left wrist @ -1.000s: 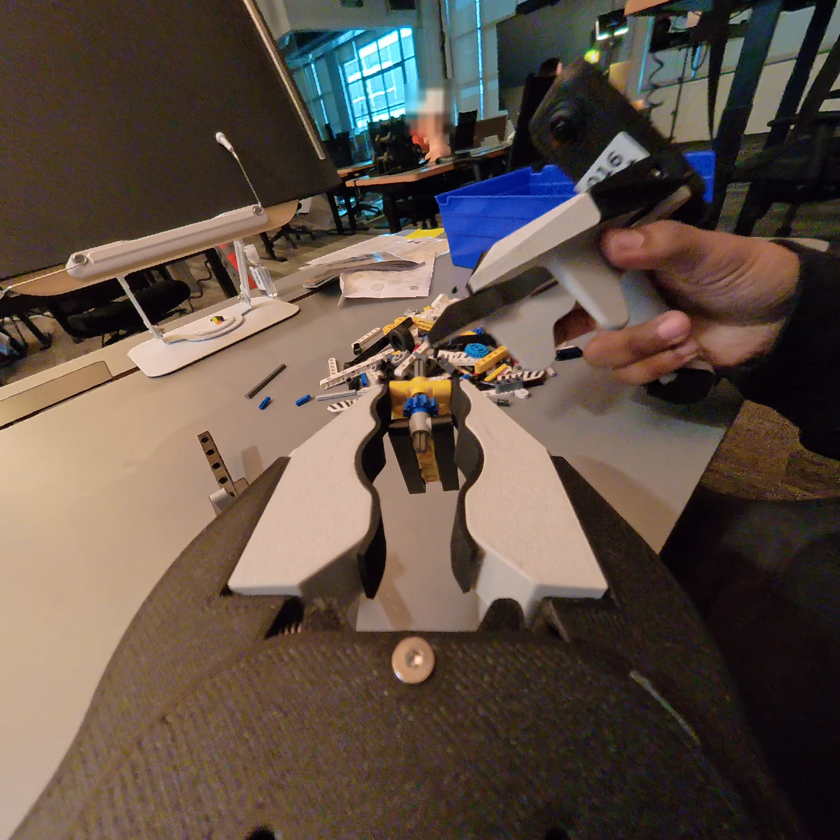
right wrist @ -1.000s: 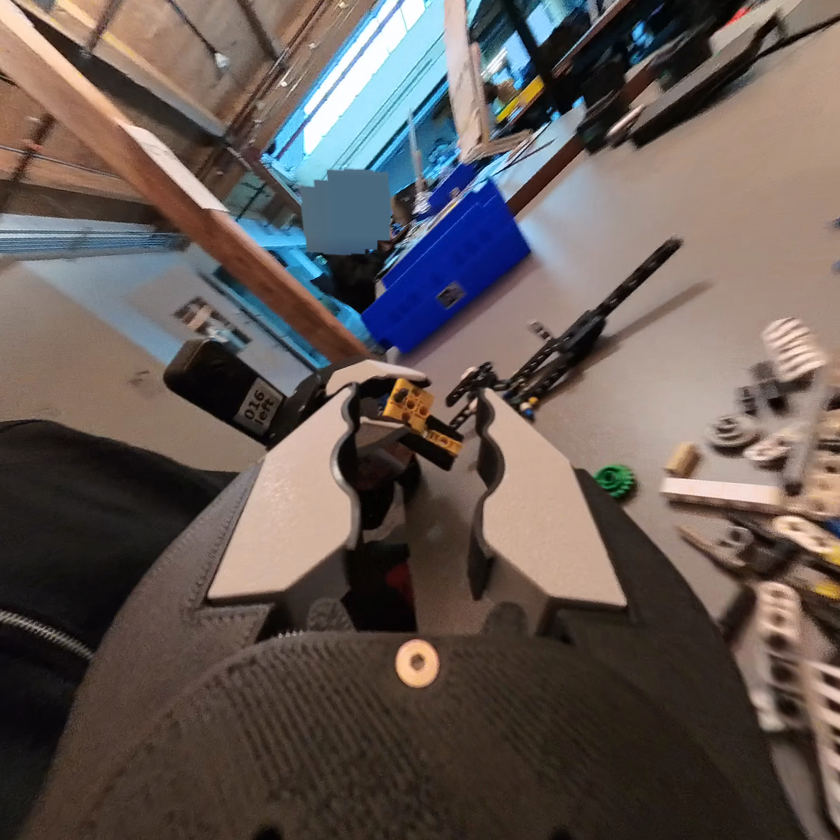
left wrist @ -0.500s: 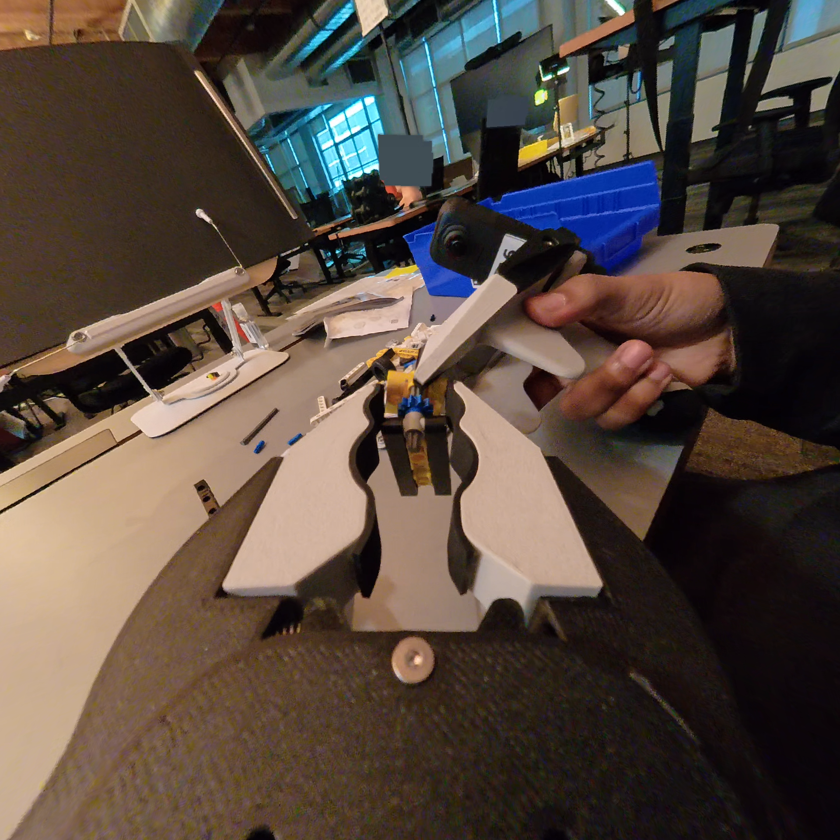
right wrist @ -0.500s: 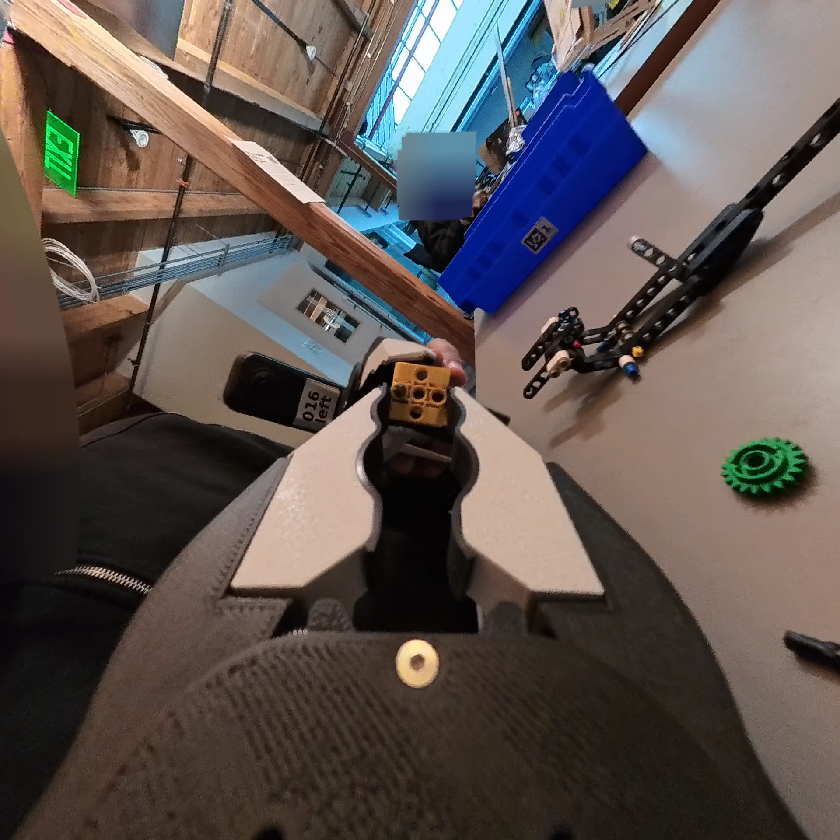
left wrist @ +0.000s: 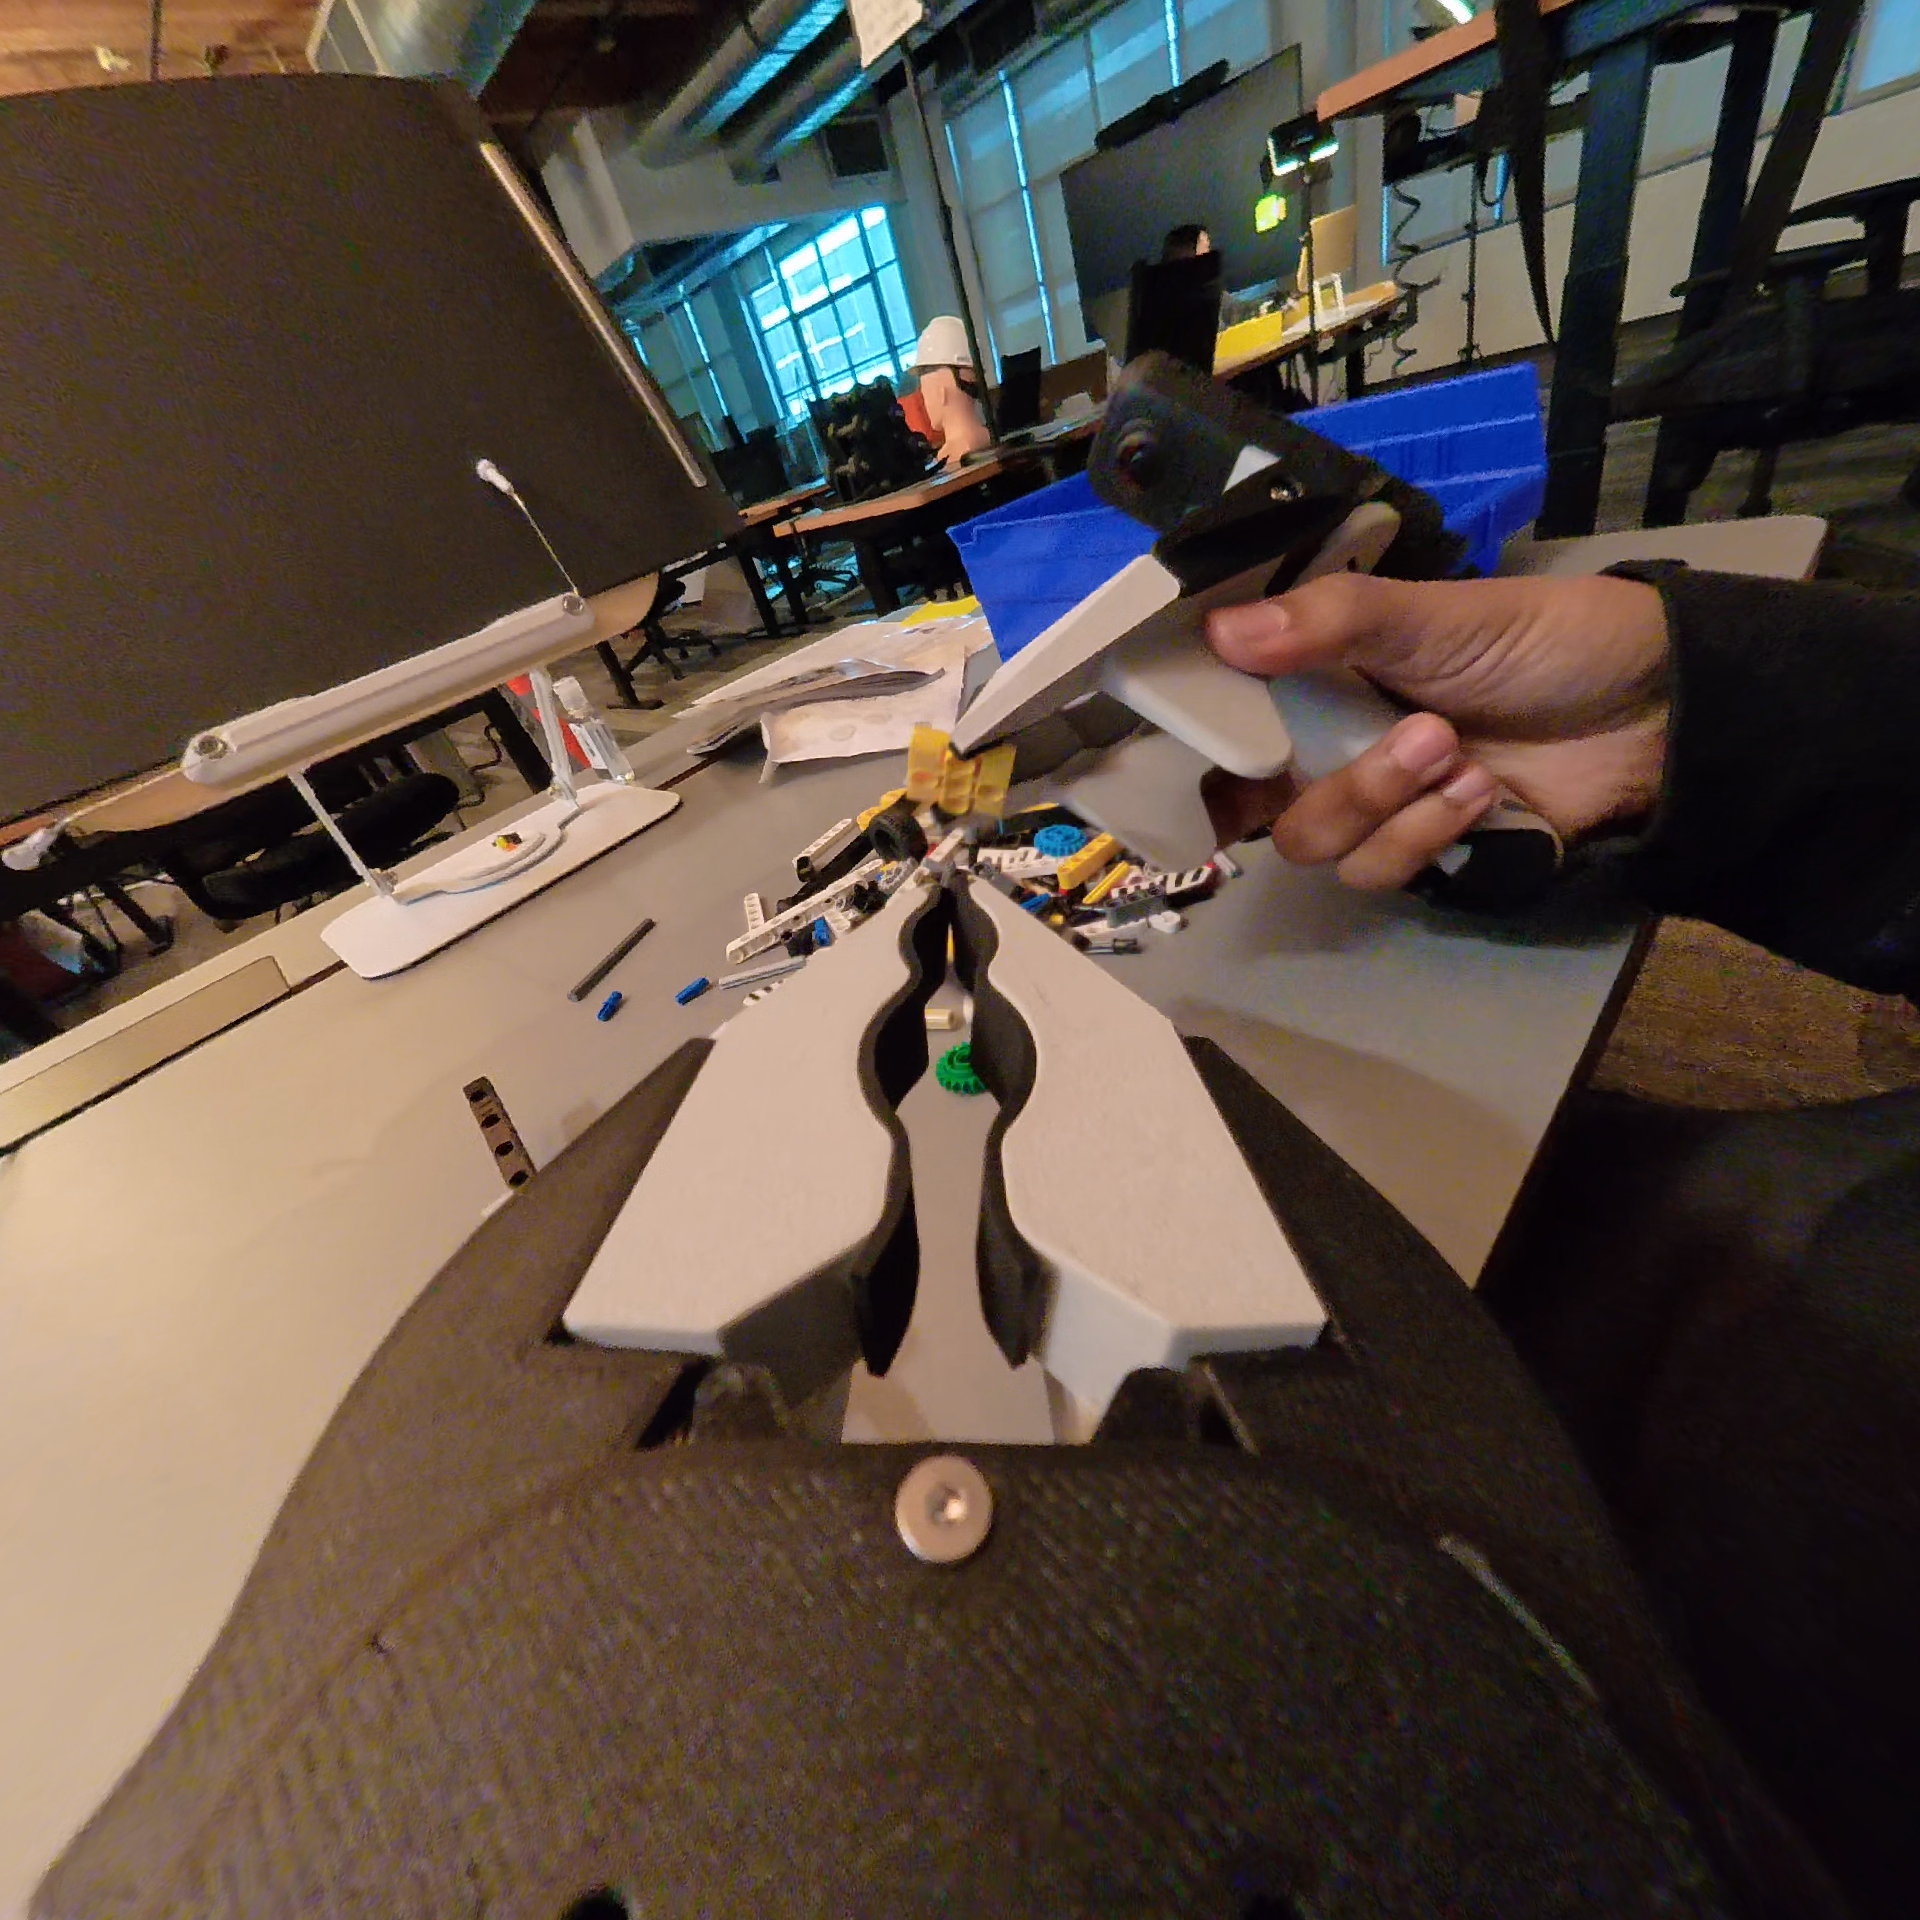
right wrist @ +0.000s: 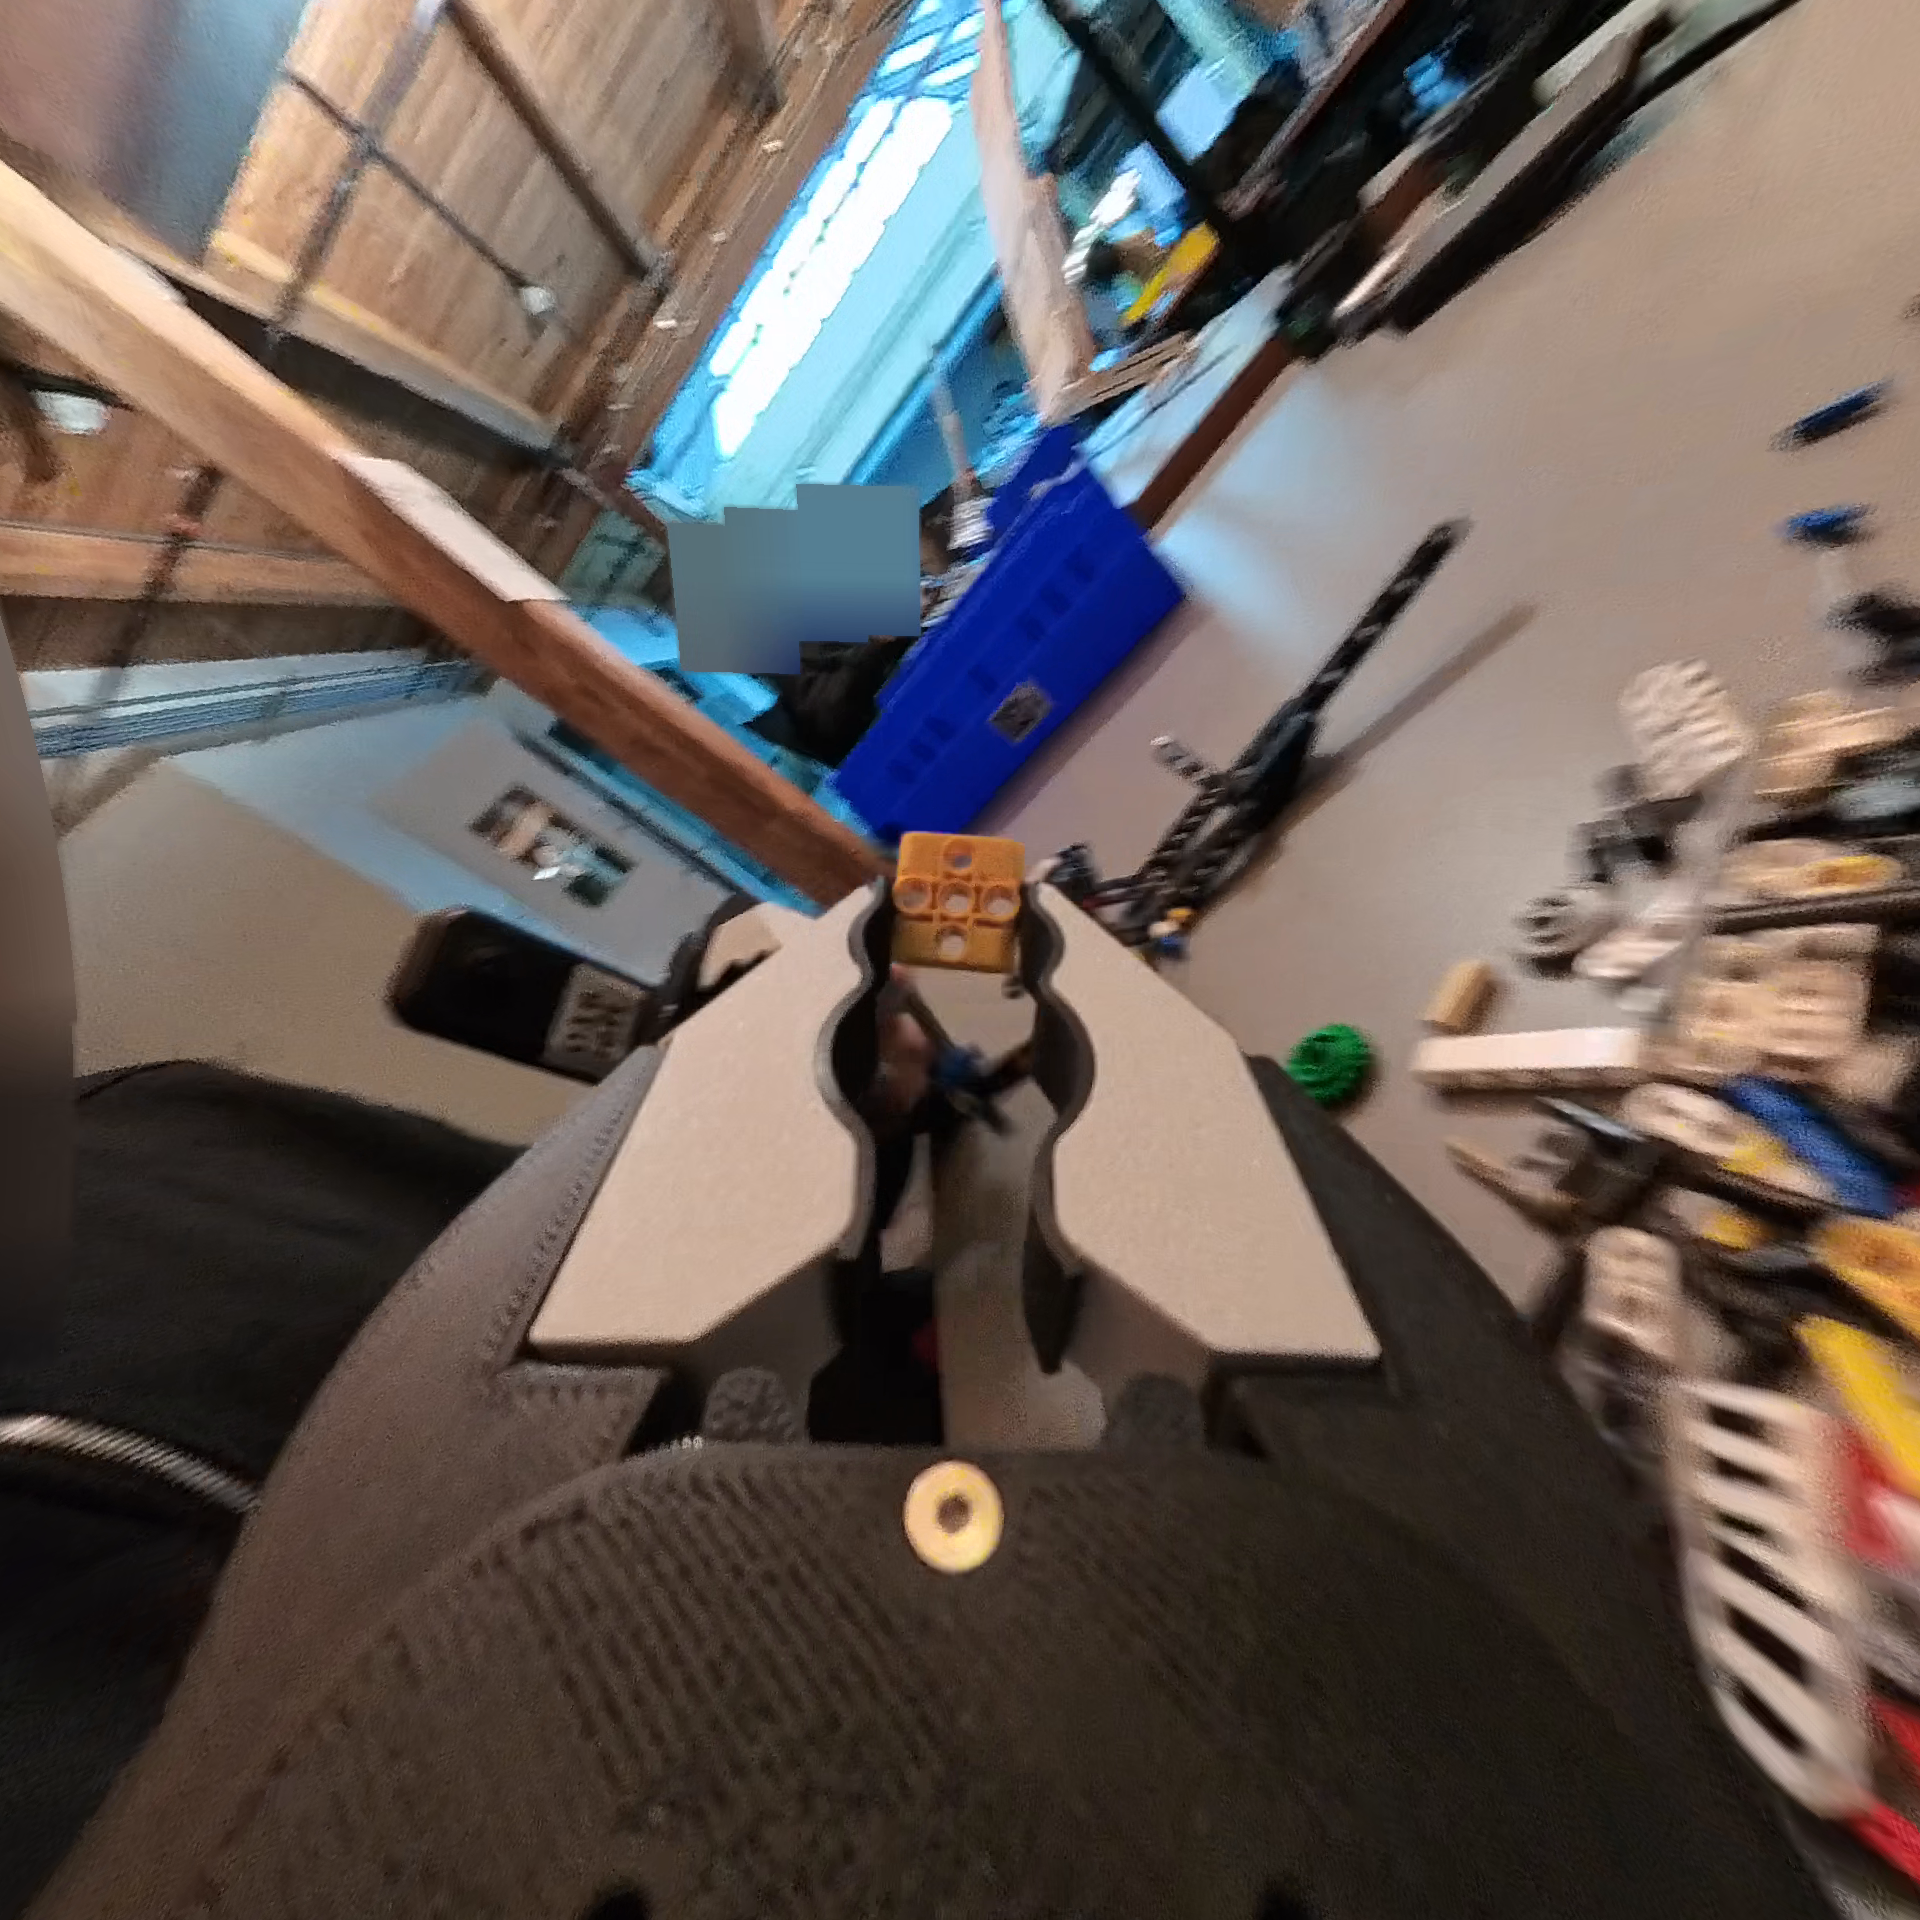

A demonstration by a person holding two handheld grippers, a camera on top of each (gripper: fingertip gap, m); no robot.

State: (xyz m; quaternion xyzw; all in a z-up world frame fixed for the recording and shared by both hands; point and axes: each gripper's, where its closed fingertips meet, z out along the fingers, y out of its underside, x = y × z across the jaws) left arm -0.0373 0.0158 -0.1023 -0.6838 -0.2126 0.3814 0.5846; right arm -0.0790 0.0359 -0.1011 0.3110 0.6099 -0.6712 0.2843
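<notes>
Left gripper jaws together, bare; right gripper jaws clamped.

We note a flat grey table: heap of mixed plastic building pieces, green toothed gear, two small blue pins, white lamp base, loose paper sheets.

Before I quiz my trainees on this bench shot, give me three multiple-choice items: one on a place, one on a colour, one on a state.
1. Where does the green gear lie?
A in the blue bin
B on the grey table
C on the lamp base

2. What colour is the block in the right tool?
A yellow
B red
C white

3. How do the left tool's fingertips stand?
A wide apart
B closed together, empty
C clamped on a wheel

Answers: B, it rests on the table; A, yellow with round holes; B, tips meet with nothing between.
</notes>
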